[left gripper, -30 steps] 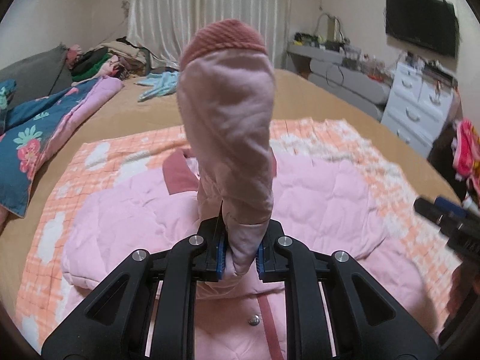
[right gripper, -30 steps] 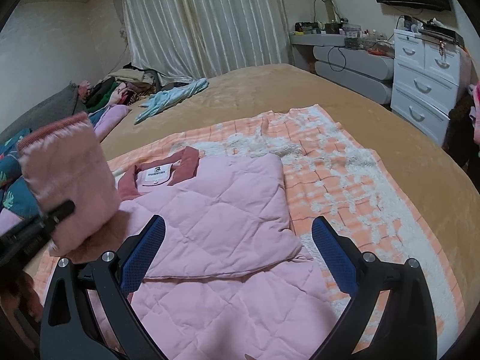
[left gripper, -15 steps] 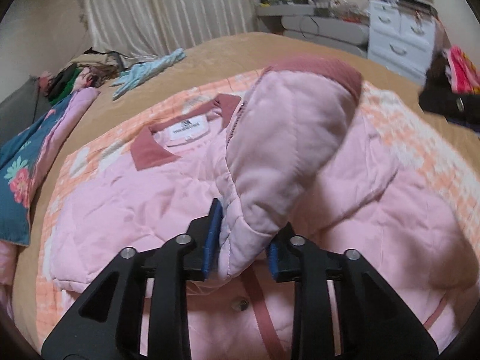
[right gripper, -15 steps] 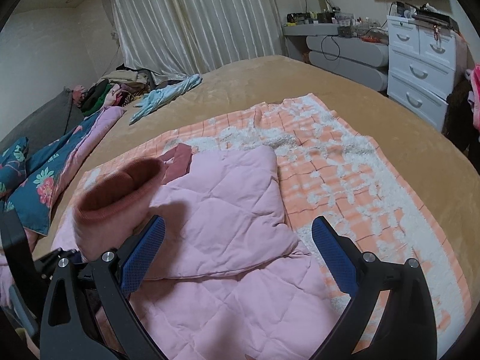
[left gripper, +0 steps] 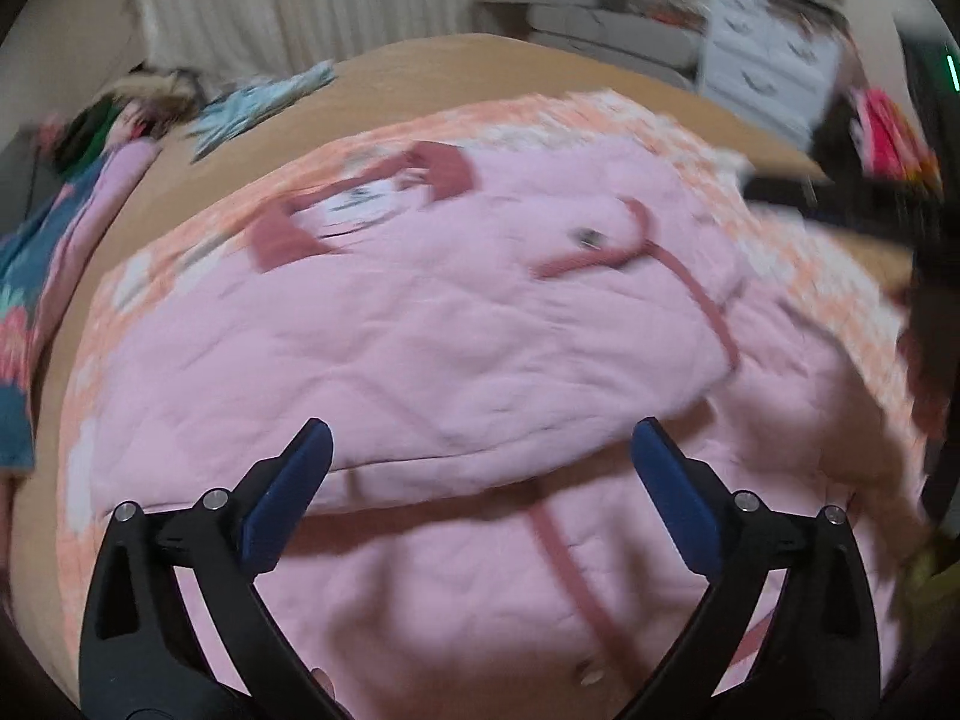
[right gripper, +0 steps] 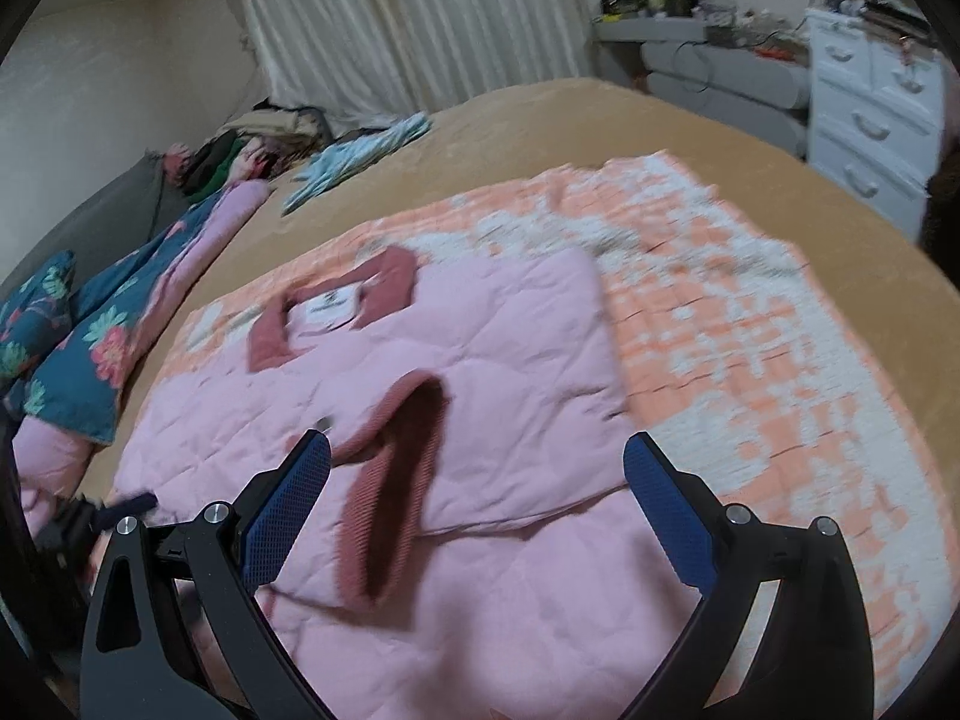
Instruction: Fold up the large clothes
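Note:
A pink quilted jacket with a dark pink collar lies flat on an orange and white blanket. One sleeve is folded across its front, its dark pink cuff lying open on the body. My left gripper hovers low over the jacket; its jaws are opening wide and nothing is between them. My right gripper stands open above the folded sleeve, holding nothing. The left wrist view is blurred by motion.
The blanket lies on a tan bed. A floral blue quilt, a clothes pile and a light blue garment sit at the far left. White drawers stand to the right of the bed.
My left gripper was shut on the raised sleeve, carried it down over the jacket's front and let it go. The sleeve now lies flat on the jacket. Both grippers sank slightly.

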The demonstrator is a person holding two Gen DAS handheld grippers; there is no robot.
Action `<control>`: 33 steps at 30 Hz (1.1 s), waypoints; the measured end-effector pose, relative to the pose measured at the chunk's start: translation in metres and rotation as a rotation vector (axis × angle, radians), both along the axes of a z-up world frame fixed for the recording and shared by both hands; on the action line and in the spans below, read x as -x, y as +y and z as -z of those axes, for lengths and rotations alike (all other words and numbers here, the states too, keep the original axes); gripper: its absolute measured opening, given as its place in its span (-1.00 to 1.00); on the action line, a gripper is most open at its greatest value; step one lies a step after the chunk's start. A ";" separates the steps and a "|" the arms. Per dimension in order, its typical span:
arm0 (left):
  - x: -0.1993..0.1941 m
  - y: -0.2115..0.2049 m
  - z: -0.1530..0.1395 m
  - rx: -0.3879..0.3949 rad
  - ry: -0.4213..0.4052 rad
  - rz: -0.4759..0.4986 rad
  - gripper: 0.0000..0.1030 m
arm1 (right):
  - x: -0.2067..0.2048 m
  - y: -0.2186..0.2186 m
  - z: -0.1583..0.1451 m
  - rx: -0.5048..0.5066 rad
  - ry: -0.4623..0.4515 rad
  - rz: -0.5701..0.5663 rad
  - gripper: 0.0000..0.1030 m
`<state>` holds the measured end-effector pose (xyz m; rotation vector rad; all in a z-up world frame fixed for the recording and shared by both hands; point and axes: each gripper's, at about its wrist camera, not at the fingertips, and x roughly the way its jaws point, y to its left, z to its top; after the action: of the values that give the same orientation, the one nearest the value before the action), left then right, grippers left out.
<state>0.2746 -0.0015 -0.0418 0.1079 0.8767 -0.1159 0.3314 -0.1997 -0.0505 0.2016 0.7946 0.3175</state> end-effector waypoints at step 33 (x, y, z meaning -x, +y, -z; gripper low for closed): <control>-0.022 0.174 -0.024 0.216 -0.060 -0.475 0.82 | -0.010 0.081 0.009 0.111 -0.156 -0.180 -0.62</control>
<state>0.2962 0.1722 -0.0176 -0.2972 0.8038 0.2362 0.3410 -0.1188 -0.0598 0.0007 0.6751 0.4526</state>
